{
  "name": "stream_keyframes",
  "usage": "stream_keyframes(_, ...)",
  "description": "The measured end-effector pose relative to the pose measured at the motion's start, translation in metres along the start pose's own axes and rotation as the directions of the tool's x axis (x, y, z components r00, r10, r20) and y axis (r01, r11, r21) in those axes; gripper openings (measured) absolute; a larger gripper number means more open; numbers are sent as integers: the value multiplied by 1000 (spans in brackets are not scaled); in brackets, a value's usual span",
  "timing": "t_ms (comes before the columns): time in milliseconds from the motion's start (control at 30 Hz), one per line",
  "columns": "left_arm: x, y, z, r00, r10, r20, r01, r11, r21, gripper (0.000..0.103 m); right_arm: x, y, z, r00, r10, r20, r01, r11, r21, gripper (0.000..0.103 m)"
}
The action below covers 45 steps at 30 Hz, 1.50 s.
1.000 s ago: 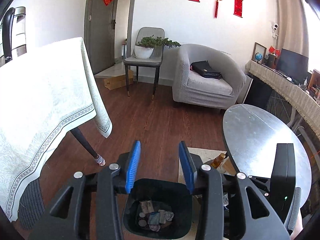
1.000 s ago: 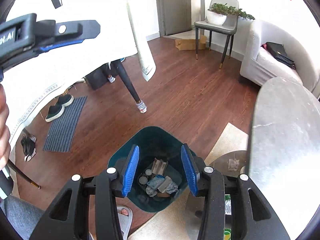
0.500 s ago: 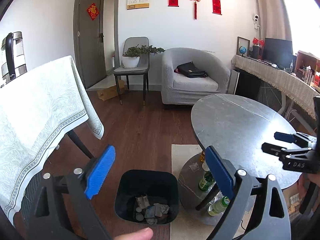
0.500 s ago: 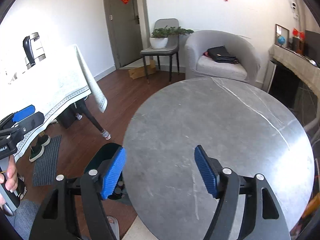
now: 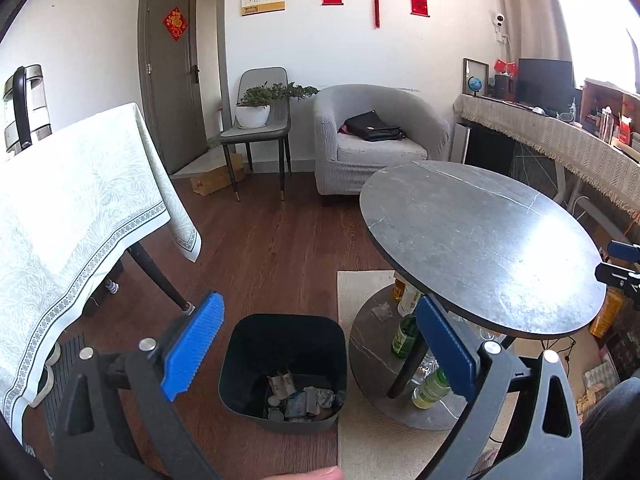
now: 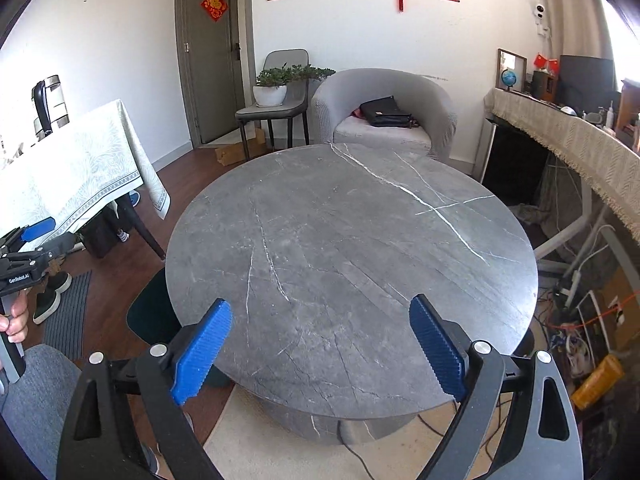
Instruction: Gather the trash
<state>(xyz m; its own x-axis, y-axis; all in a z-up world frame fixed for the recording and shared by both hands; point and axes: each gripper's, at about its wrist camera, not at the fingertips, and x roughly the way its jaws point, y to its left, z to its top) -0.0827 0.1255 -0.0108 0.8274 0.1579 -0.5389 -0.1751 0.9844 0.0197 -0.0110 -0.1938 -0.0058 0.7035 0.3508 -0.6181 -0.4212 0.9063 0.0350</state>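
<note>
Left tool (image 5: 316, 346) spread wide with nothing between its two ribbed blue pads, above a dark, square-mouthed, round-cornered plastic bin (image 5: 244, 364) standing on the wood floor just beside the round grey marble-veined tabletop (image 5: 480, 240). Crumpled wrappers and small caps (image 5: 300, 398) heaped at the bin's bottom, seen only from the left wrist. Right tool (image 6: 320, 346) likewise spread and bare over that tabletop, only a dark edge of the bin (image 6: 150, 312) showing there.
</note>
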Motion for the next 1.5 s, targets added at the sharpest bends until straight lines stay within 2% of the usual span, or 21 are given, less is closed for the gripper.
stream_keyframes(67,2,0,-1,1000,11,-17,-11,1000,-6,99,-3,2,-5,1000,15,6,-15,1000,8,92)
stream_keyframes(167,7,0,-2,999,-12,-51,12,1000,-14,99,0,4,-11,1000,19,-2,-19,1000,1,92)
stream_keyframes(533,7,-6,-5,999,-3,-52,3,1000,-7,100,-6,4,-10,995,94,32,-94,996,1,93)
stream_keyframes(833,8,-9,-5,998,15,-63,-14,1000,4,100,-6,8,-10,994,102,29,-102,995,-11,93)
stream_keyframes(1500,8,-5,-4,998,-2,-63,1,1000,-12,100,-3,11,-10,994,106,22,-105,994,-24,93)
